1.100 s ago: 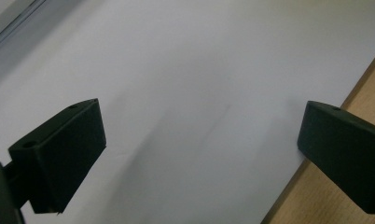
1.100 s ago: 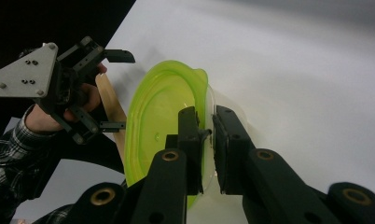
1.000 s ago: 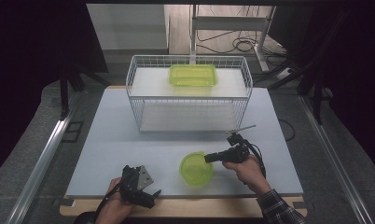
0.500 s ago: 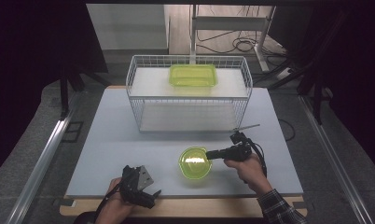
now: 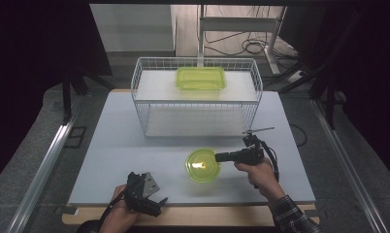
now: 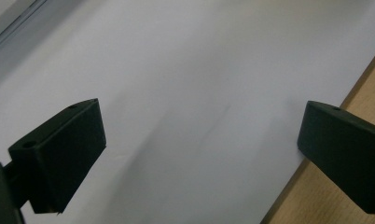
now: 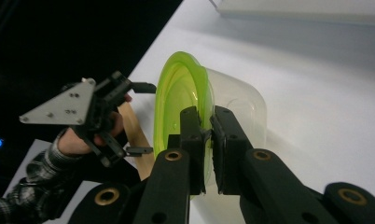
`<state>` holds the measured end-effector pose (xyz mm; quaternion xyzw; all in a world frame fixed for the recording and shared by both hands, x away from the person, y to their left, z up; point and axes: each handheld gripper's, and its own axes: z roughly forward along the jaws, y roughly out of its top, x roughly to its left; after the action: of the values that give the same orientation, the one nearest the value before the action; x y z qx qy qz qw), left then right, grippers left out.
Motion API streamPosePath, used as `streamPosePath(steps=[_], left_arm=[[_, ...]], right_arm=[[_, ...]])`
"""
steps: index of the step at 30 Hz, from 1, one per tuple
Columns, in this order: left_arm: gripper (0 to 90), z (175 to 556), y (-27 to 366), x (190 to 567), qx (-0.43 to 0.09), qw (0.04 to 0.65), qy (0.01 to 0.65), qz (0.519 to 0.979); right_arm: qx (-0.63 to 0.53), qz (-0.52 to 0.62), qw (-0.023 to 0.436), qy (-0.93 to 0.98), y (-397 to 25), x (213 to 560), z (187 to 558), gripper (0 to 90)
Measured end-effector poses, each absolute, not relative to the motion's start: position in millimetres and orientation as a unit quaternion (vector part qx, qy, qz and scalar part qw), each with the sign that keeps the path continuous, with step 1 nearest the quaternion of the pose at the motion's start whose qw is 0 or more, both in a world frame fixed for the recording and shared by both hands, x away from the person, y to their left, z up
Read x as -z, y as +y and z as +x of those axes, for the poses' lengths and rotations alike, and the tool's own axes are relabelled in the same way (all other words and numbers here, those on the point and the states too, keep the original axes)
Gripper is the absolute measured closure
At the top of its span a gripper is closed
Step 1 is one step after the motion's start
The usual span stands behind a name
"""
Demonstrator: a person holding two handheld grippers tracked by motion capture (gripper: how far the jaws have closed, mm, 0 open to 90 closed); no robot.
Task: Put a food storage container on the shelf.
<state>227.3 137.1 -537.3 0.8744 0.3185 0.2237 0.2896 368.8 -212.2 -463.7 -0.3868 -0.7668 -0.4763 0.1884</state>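
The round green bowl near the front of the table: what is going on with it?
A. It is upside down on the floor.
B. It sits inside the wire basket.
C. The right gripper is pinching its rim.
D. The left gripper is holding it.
C: in the right gripper view the right gripper has its two black jaws closed on the rim of the round green bowl, while the left gripper stays open and apart from it.

My right hand point(image 5: 257, 171) holds its hand-held gripper point(image 5: 217, 157) level, pointing to my left, with the two jaws pinched almost together and only a thin gap between them. My left hand point(image 5: 119, 213) sits low at the near edge, forearm coming up from below, and its hand-held gripper point(image 5: 160, 200) points to my right with the jaws spread wide apart.
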Motion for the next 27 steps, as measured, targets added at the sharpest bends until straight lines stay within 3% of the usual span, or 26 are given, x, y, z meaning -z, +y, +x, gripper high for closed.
streamPosePath(steps=[27], left_arm=[[0.1, 229, 144, 532, -0.198, 0.334, 0.335, 0.858]], right_arm=[[0.524, -0.38, 0.173, -0.742, -218, 406, 382, 83.5]])
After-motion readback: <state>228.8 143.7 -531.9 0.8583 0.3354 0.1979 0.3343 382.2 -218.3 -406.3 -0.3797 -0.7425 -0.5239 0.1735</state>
